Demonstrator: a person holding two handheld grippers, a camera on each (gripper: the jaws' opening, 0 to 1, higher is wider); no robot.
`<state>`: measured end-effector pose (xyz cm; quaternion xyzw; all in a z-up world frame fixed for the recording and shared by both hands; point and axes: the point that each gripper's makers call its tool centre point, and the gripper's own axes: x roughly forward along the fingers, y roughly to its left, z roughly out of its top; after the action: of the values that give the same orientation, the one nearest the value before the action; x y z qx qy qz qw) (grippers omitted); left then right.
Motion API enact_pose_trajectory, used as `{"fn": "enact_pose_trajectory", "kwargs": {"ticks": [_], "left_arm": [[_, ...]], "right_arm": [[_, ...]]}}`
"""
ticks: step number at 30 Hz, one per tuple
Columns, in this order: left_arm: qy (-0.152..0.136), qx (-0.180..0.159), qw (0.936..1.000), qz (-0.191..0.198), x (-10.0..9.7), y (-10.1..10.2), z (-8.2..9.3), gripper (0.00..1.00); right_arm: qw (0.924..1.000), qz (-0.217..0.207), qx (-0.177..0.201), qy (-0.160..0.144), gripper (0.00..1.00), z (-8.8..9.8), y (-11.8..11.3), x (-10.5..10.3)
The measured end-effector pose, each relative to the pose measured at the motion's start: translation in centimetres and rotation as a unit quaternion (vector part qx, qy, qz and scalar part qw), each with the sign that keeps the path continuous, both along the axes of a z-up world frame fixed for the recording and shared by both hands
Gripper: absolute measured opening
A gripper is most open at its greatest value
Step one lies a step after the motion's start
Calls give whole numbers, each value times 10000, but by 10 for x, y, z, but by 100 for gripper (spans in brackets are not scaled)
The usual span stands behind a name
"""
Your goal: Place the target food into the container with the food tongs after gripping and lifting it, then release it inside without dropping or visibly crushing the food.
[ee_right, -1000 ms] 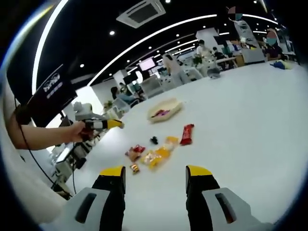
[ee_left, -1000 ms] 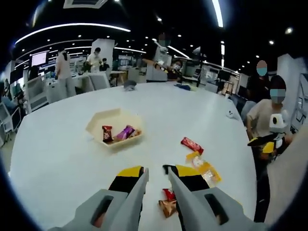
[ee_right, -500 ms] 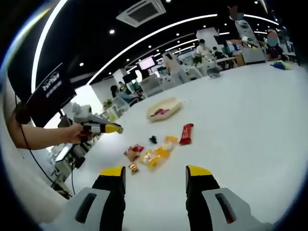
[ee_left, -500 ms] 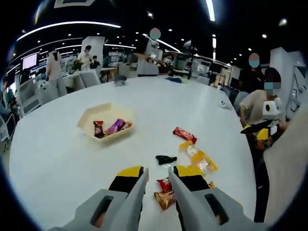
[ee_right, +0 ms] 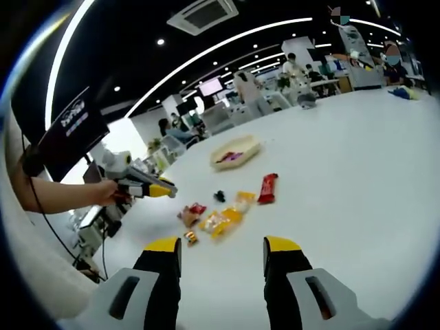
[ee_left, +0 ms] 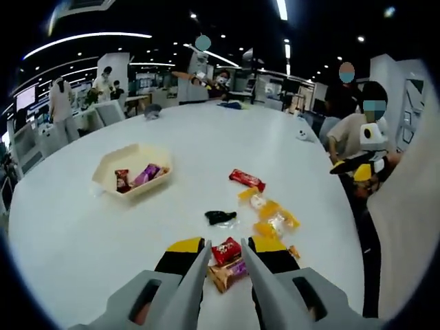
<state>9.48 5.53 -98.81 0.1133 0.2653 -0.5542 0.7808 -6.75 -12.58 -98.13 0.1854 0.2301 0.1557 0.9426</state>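
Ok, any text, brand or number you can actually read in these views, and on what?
None reads.
Dark wall sign: pale lettering, blurred.
Red bar wrapper: print too small.
Red snack packet between the left gripper jaws: print unreadable.
Wrappers in the beige container: too small.

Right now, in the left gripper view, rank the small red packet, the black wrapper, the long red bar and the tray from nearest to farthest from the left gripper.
1. Small red packet, between the fingers' tips.
2. Black wrapper, just beyond.
3. Long red bar, farther, slightly right.
4. Tray, far left, holding snacks.
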Motion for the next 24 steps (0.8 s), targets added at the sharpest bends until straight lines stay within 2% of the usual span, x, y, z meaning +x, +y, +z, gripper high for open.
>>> {"fn": "enact_pose_trajectory", "kwargs": {"ticks": [2, 8, 15, 24], "left_arm": [[-117, 95, 9998, -124, 0, 1, -1, 24], [-84, 43, 9992, -387, -3, -1, 1, 24], [-131, 379, 9954, -873, -17, -7, -13, 24], [-102, 423, 9914, -1233, -20, -15, -19, 25]], "right_arm": [[10000, -10, -8, 13, 49, -1, 0, -1], [10000, 6, -61, 60, 49, -4, 1, -4], [9999, -113, -96, 73, 49, -5, -5, -10], [9993, -325, -154, 124, 49, -6, -17, -14]]}}
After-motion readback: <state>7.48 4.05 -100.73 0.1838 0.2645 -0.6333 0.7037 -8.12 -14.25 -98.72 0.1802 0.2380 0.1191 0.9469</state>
